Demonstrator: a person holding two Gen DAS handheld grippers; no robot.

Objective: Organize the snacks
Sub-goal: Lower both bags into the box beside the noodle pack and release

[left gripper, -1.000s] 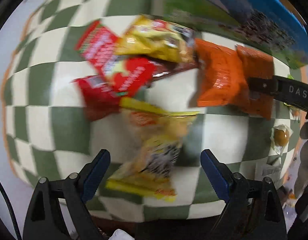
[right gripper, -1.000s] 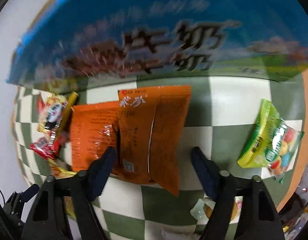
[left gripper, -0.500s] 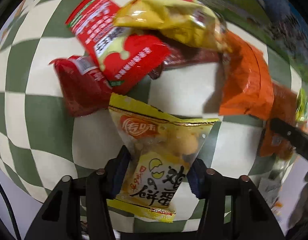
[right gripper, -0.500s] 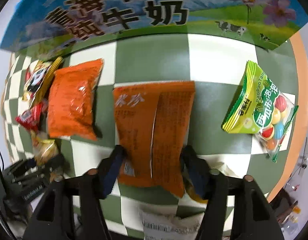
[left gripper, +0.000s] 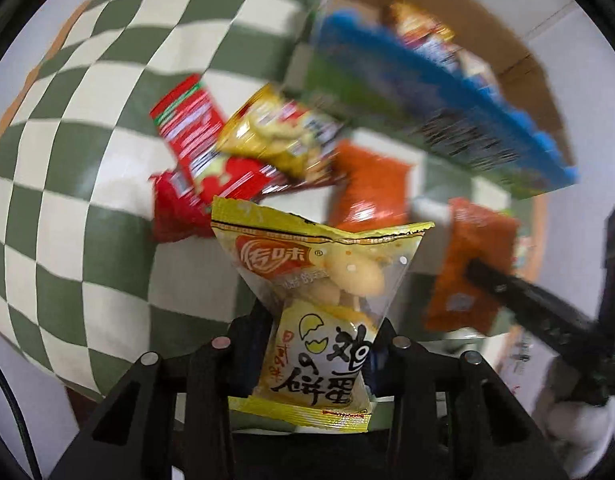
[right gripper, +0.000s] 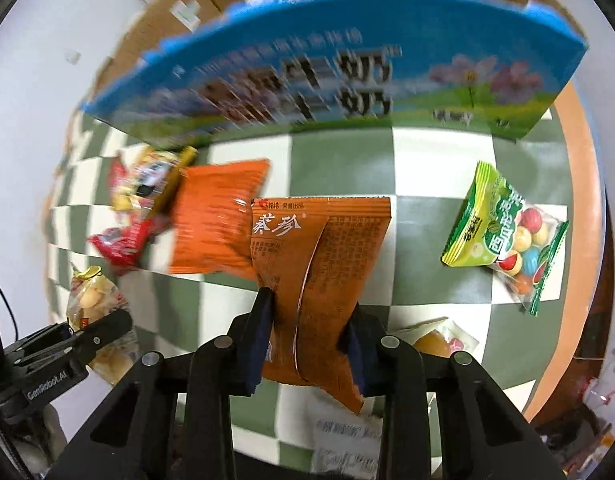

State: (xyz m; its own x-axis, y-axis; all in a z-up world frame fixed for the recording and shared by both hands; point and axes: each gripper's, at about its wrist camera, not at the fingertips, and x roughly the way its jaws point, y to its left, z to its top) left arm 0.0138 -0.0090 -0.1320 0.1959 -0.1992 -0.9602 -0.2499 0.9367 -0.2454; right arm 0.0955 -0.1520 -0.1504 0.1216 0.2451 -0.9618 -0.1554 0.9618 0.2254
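Left gripper [left gripper: 319,356] is clamped on the yellow egg-biscuit pack [left gripper: 319,300], pinched around its lower middle with the top seal fanned out free above the jaws. It hangs clear of the checkered cloth [left gripper: 79,152].

Below and beyond it, on the cloth: the red packets [left gripper: 187,152] and the yellow snack bag [left gripper: 279,140] overlapping in a heap, with an orange pack [left gripper: 367,184] just beside them.

The blue milk carton box [right gripper: 347,68], open-topped with snacks already inside, sits at the far edge. I read that as the drop target for both hands.

Right gripper [right gripper: 307,344] is squeezed onto the orange tea-snack pack [right gripper: 323,264], gripped at the lower half and lifted off the cloth too. The green candy bag [right gripper: 503,232] lies well apart to the right, and a small clear-wrapped pastry [right gripper: 439,340] sits near the right jaw.

How I'd run this step:
- Both grips are low on soft bags, so contents can shift. Keep them tight and avoid fast wrist rolls.
- Raise both packs above the box's blue front wall before going forward. The fanned seals could catch on the rim.
- Stagger the hands, one over the opening at a time, so they don't collide.
- Release only once a pack is over the opening.
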